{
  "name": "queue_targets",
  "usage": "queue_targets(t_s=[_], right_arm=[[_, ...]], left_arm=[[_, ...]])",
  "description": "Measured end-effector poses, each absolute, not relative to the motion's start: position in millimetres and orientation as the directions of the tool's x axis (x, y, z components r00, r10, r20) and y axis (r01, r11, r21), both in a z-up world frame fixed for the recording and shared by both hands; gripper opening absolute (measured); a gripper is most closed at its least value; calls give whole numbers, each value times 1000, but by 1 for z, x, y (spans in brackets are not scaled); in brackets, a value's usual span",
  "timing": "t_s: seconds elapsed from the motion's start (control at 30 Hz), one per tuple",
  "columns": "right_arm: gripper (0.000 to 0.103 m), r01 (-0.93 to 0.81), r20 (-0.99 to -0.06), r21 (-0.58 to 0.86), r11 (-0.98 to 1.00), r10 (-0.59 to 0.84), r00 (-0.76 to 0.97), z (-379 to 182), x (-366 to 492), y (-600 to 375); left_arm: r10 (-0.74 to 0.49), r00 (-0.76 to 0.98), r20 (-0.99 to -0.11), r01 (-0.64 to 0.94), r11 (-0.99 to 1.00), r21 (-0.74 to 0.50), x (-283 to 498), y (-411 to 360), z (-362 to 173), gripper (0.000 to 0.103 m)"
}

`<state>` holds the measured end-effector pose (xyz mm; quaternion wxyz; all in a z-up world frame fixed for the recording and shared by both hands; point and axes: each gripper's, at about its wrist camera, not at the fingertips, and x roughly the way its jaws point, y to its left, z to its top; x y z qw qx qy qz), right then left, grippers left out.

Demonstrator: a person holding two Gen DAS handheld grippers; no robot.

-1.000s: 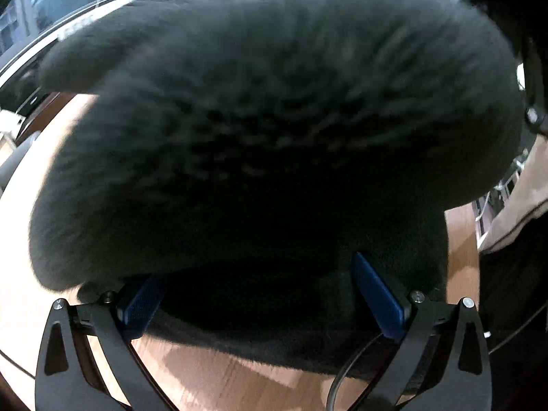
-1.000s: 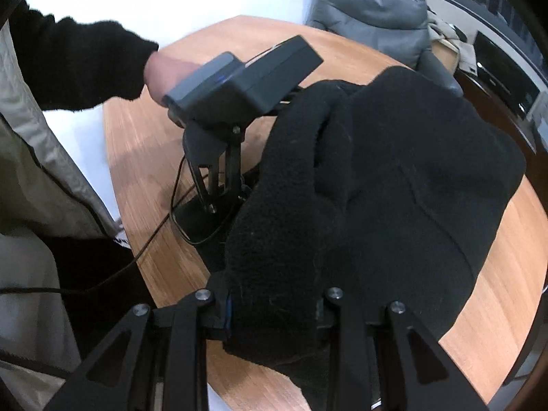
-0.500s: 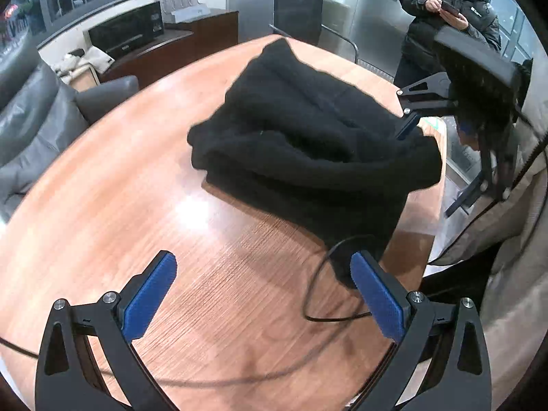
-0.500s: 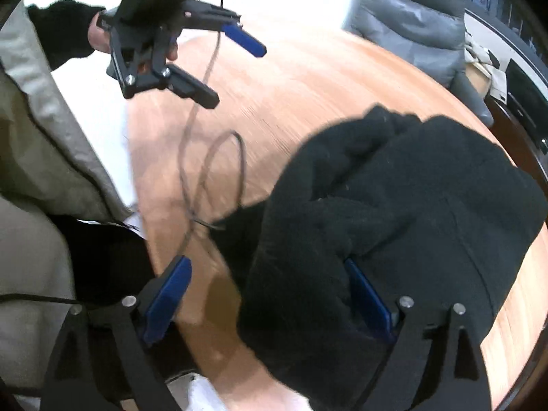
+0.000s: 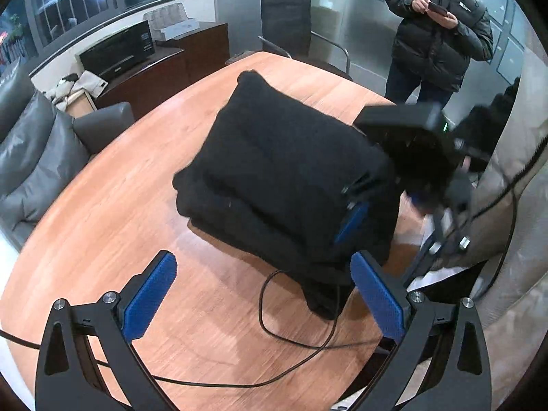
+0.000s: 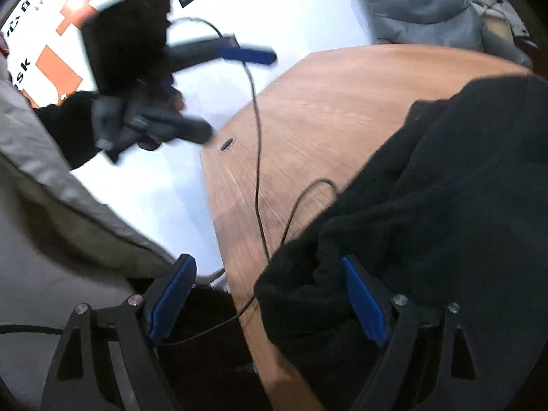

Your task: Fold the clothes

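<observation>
Currently the black fleece garment (image 5: pixel 284 178) lies folded in a thick stack at frame centre on the wooden desk (image 5: pixel 113 226). Left gripper (image 5: pixel 270 294), lower frame of its own view, is spread wide, holding nothing, above bare desk just short of the garment. Right gripper (image 6: pixel 270 294) is likewise released; its right finger (image 6: pixel 363 298) is against the fleece edge at the desk rim. Black cable (image 5: pixel 294 335) loops across the desk.

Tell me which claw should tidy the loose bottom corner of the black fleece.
Right, probably. The right claw is open at the black fleece, one finger already against its near folds. The left claw is open too, but back above bare table.
</observation>
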<state>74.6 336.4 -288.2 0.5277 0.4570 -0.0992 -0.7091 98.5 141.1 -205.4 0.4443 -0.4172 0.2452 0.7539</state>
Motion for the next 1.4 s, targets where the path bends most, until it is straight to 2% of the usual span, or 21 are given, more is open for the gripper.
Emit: queue_targets(t_s=[0.13,0.3,0.43,0.53,0.57,0.7,0.77,0.83,0.93,1.03,1.2,1.3,1.4], right_arm=[[90,639,-510,629,-443,-855,-91,-279,77,337],[90,571,-471,676,-466,-869,-152,-247,94,400],[90,503,-580,606,-616,-775,-251,-233,106,467],[90,387,-619,561,-732,-681,-390,-229,107,511],[90,350,-619,557,-754,-657,-431,-227,106,522],[90,265,-639,518,-813,-574,-512,-229,100,538],[90,268,-659,485,-833,-549,-514,-234,94,535],[90,288,-681,463,-838,-544,-490,-244,83,534],[90,322,-710,420,-848,-528,-465,-261,56,523],[88,361,-741,366,-858,-503,-445,-277,20,495],[87,432,-837,186,-882,-373,-401,-306,-5,449],[87,418,-847,164,-894,-345,-405,-310,-7,442],[87,405,-854,154,-901,-327,-404,-311,-9,438]], left_arm=[[497,-252,-831,-886,-464,-9,96,153,-185,103],[545,-161,-823,-930,-363,-58,113,184,-160,103],[638,-21,-769,-969,-202,-141,137,230,-138,103],[681,63,-729,-965,-145,-218,145,271,-157,103],[675,96,-732,-959,-133,-249,147,282,-179,103],[544,131,-829,-919,-247,-308,139,286,-281,102],[543,108,-833,-910,-284,-303,139,263,-313,100],[598,61,-799,-924,-270,-272,144,244,-321,99],[618,22,-786,-927,-283,-247,146,229,-323,99],[634,1,-773,-890,-351,-289,138,207,-310,98],[651,-82,-754,-811,-483,-330,127,171,-273,98],[690,-137,-711,-755,-537,-376,131,163,-235,101],[682,-155,-715,-726,-570,-386,147,174,-207,102]])
